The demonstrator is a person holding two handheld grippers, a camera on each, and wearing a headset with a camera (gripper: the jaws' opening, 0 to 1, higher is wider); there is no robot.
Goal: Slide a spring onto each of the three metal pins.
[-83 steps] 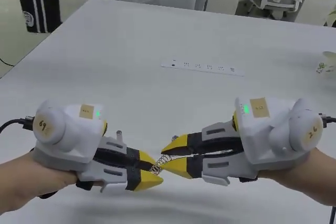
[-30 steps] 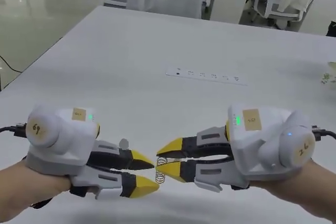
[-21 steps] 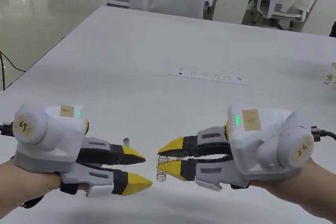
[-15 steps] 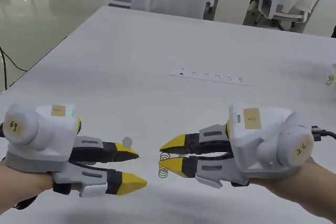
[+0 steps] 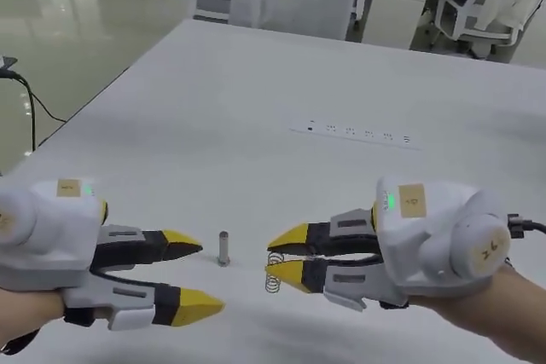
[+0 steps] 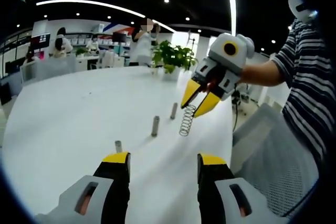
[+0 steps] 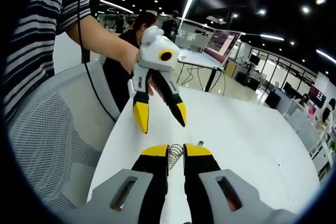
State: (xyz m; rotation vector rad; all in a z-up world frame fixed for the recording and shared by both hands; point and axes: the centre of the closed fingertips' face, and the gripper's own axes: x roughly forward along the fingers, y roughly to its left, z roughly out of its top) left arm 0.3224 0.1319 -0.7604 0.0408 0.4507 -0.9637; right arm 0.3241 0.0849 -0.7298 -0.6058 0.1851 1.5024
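The right hand-held gripper (image 5: 281, 255) pinches a spring (image 5: 271, 284) at its tips; the left hand-held gripper (image 5: 198, 274) gapes wide, a pin (image 5: 223, 247) upright on the desk (image 5: 299, 83) between them.

The left gripper (image 5: 200, 277) and right gripper (image 5: 280, 256) have rounded white housings and yellow-tipped black jaws (green lights on top). The person wears a striped sleeve (image 6: 302, 72).

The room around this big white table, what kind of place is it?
Probably an open-plan office or lab: a swivel office chair stands beyond the white table, a monitor sits on a desk, and a power strip lies on the table.
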